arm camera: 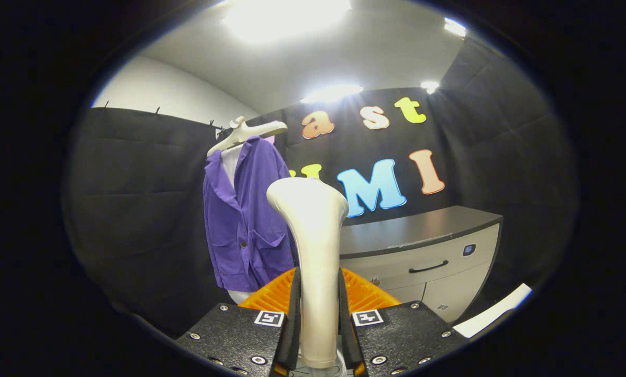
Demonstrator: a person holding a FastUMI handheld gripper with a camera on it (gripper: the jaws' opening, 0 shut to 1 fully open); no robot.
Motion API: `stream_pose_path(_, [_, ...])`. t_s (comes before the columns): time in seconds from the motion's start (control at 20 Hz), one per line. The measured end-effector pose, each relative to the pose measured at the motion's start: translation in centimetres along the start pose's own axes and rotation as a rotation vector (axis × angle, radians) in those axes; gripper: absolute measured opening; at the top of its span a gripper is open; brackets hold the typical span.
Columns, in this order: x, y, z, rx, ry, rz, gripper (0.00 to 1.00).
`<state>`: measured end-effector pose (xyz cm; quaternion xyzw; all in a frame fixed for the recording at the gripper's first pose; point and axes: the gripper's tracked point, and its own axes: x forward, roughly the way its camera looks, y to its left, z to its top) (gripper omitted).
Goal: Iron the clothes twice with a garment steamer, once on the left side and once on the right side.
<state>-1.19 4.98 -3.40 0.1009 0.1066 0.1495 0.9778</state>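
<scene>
Purple jacket is hanging on a pale hanger, against the black cloth wall, off to the left of the fingers and beyond them. A white garment is showing inside its open collar and again just below its hem. Front of the jacket is facing roughly this way, two patch pockets and a dark button showing.

Garment steamer is standing upright in the gripper, cream handle rising from between the two fingers and flaring to a wide head up top. Jaws are sitting narrow, both fingers pressing the handle's sides. The steamer head is overlapping the jacket's right edge in view; cannot tell whether they are touching.

To the right, a cabinet with dark top and pale drawer fronts is standing against the wall, beyond the fingers.
</scene>
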Motion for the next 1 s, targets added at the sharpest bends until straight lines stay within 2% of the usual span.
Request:
stream_pose_path(0.4, [-4.1, -2.7, 4.2, 0.019, -0.078, -0.039, 0.33])
stream_pose_path(0.7, [-4.0, -3.1, 3.8, 0.027, -0.075, -0.094, 0.33])
stream_pose_path(1.0, [-3.8, -2.4, 3.7, 0.02, -0.072, -0.106, 0.33])
